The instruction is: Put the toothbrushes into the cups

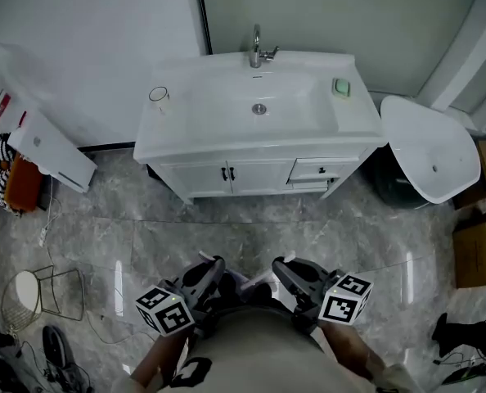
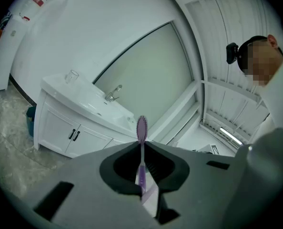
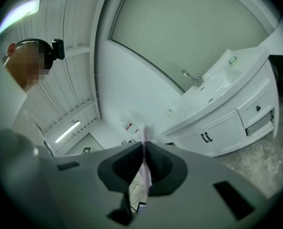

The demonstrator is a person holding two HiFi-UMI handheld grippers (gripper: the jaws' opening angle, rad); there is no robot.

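Two toothbrushes were in hand: left hand-held gripper [image 1: 213,267] was pinched nearly closed on the purple toothbrush [image 2: 141,149] handle, right hand-held gripper [image 1: 282,267] likewise on the pale toothbrush [image 3: 144,152], heads poking forward. Light, stiff, slick plastic, so they'd likely pivot in the pads; a handle hold looked right. Only visible cup [image 1: 159,97] sat at 11 o'clock on the washbasin [image 1: 227,129], well apart.

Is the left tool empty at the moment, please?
No, the left gripper view shows the left tool shut on a purple toothbrush, its brush head sticking out beyond the jaws.
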